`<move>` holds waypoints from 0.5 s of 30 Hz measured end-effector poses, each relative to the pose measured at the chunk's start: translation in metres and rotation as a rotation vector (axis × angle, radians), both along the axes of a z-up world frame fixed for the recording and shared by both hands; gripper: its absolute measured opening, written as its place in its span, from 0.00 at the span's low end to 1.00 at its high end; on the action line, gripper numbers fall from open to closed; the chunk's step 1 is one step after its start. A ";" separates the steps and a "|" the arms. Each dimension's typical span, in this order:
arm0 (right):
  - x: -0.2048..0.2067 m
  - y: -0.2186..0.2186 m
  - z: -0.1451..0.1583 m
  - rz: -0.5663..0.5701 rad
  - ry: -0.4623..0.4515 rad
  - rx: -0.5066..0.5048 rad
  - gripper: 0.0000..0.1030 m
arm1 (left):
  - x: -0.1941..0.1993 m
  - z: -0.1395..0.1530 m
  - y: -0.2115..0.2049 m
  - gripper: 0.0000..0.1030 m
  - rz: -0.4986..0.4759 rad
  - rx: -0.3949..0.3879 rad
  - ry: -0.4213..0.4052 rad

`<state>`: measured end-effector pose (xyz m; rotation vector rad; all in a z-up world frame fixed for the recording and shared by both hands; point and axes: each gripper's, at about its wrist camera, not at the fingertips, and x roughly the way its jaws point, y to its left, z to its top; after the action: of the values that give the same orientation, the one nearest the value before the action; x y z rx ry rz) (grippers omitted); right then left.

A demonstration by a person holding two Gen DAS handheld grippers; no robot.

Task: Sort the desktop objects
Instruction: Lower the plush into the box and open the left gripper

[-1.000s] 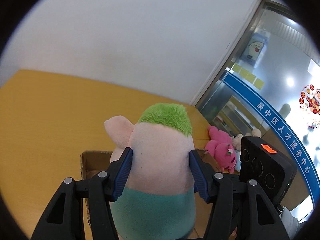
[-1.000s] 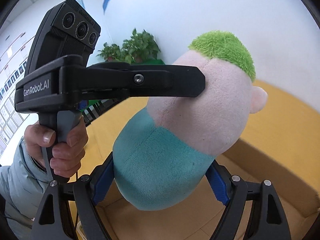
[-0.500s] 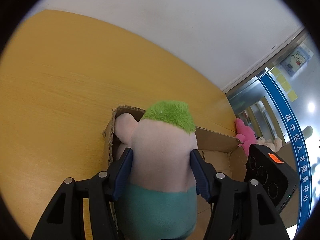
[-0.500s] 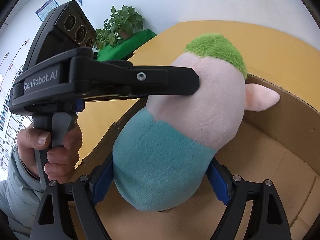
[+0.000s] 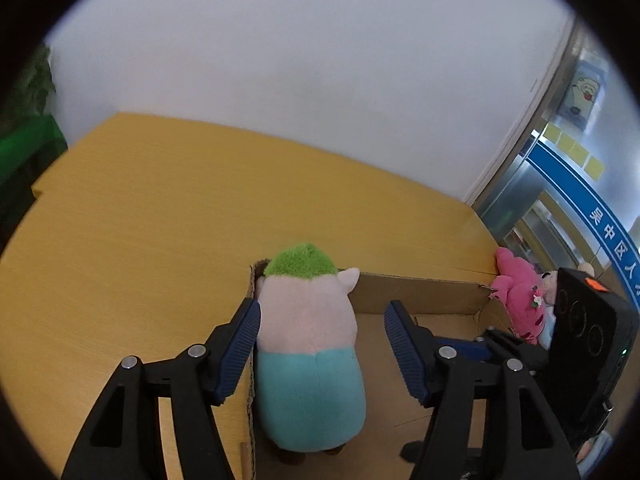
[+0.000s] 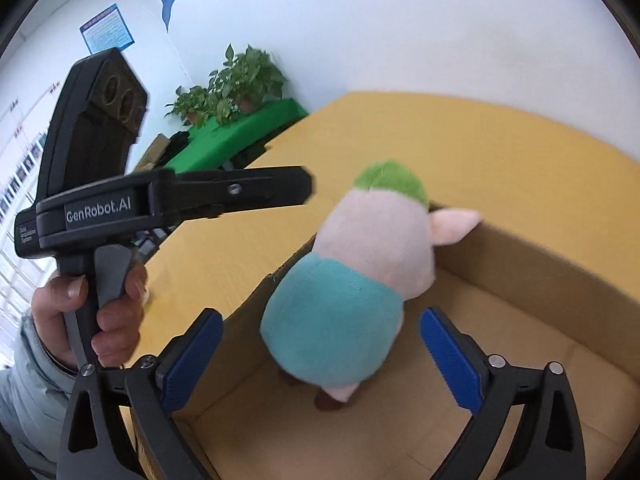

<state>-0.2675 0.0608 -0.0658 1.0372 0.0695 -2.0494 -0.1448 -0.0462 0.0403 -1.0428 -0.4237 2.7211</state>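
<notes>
Plush pig set down in the box, both grippers spread clear of it

Nearest, the left gripper (image 5: 320,344) and right gripper (image 6: 320,356) stand wide apart, their blue pads touching nothing. Between them the plush pig (image 5: 308,344) stands upright on its feet in the near-left corner of the cardboard box (image 5: 420,288), against the wall. It looks light, soft and squashy; a pinch across its pale upper body should hold best. Farther off, a pink plush (image 5: 520,300) lies beyond the box on the yellow table (image 5: 160,220).
</notes>
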 end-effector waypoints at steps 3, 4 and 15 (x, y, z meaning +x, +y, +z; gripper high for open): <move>0.049 0.007 0.050 -0.075 0.142 0.065 0.99 | 0.047 0.026 0.008 0.77 0.019 -0.110 0.157; 0.067 0.017 0.059 -0.112 0.183 0.072 1.00 | 0.062 0.033 0.011 0.78 0.025 -0.147 0.200; 0.212 0.144 0.087 -0.410 0.230 0.141 1.00 | 0.167 0.048 0.071 0.85 0.072 -0.148 0.358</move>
<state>-0.0557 0.2052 0.0210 0.9529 0.1305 -2.5648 0.0222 0.0253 0.0881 -0.5561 -0.2048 2.9570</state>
